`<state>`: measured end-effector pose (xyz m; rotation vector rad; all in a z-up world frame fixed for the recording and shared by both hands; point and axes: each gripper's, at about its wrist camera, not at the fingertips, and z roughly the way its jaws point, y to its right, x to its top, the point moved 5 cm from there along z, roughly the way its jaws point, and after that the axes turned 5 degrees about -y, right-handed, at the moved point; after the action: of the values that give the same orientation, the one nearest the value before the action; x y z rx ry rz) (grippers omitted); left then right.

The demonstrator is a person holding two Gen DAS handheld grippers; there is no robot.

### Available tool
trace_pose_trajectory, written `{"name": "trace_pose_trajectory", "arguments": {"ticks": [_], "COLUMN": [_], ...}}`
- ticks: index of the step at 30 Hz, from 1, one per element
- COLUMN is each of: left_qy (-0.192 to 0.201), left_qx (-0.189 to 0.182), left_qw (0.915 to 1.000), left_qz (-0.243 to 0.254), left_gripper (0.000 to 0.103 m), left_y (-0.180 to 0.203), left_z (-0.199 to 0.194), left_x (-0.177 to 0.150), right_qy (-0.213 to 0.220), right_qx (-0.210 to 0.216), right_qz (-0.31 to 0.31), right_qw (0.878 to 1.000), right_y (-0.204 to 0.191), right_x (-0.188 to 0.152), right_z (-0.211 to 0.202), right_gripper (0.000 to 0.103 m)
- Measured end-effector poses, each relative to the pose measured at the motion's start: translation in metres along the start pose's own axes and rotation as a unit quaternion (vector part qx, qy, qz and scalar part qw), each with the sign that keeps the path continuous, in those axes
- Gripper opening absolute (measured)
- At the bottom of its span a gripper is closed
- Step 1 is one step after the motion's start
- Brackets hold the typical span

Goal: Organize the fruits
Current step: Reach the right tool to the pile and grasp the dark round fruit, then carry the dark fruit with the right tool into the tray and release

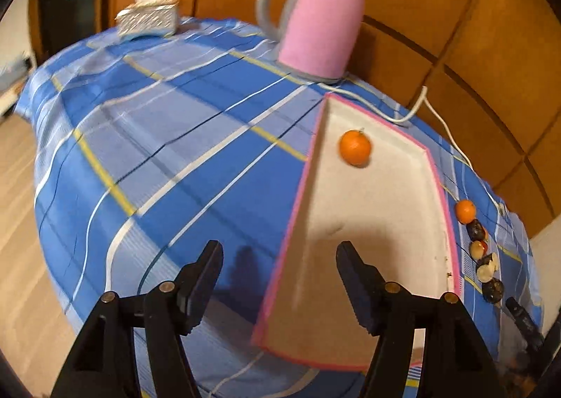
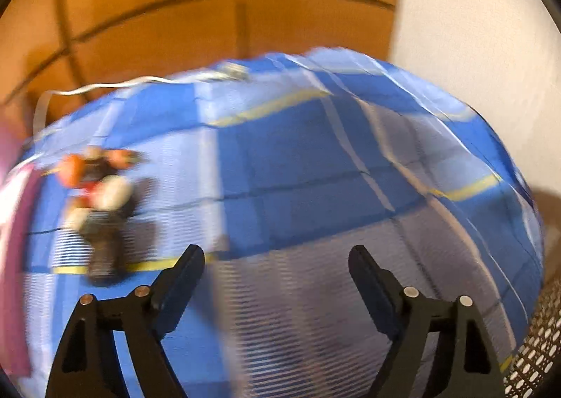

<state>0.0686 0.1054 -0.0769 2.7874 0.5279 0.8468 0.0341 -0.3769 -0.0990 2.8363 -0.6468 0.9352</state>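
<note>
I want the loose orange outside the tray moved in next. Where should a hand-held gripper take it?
Grip the orange across its round middle, coming from above: the tray rim and a dark fruit crowd its sides.

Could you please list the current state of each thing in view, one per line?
Left gripper: jaws open, empty, over the tray's near edge.
Right gripper: jaws open, empty, over the tablecloth.
Tray: flat, holding one orange.
Second orange: on the cloth beside the tray.
Dark fruits: in a row beside the tray.
Pink kettle: upright, lid shut.
</note>
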Motion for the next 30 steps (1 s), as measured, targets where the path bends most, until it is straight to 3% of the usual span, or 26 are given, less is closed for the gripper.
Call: {"name": "trace_pose_trajectory", "arguments": {"ticks": [6,9,12,13,14,22,30], "left_qy": [-0.008,-0.007,-0.009,-0.01,-0.011,-0.017,-0.023], "left_qx": [-0.008,-0.011,-0.014,-0.014,-0.015,-0.014,-0.012], "left_qw": [0.9998,0.9998,0.9997,0.9997,0.9997,0.9997,0.9996], "left_qz": [-0.018,-0.013,-0.016,-0.016,-0.015,-0.006,-0.008], "left_gripper": [0.072,0.073,0.073,0.073,0.073,0.073,0.074], "left_y": [-0.008,-0.007,-0.007,-0.007,-0.006,-0.003,-0.004], "left_z": [0.002,0.002,0.001,0.001,0.002,0.006,0.01], "left_x": [-0.008,-0.01,-0.012,-0.013,-0.014,-0.018,-0.02], "right_qy": [0.017,0.004,-0.027,-0.03,-0.032,-0.029,-0.04], "right_qx": [0.101,0.092,0.095,0.1,0.102,0.099,0.121], "right_qz": [-0.07,-0.115,-0.138,-0.141,-0.142,-0.146,-0.153], "right_qw": [0.992,0.989,0.986,0.984,0.984,0.984,0.98], "right_y": [-0.054,-0.077,-0.091,-0.094,-0.097,-0.096,-0.092], "right_x": [0.0,0.001,-0.002,-0.002,-0.002,-0.008,-0.025], "right_z": [-0.026,-0.021,-0.003,0.001,0.007,0.005,-0.01], "right_gripper": [0.084,0.08,0.062,0.041,0.039,0.038,0.038]}}
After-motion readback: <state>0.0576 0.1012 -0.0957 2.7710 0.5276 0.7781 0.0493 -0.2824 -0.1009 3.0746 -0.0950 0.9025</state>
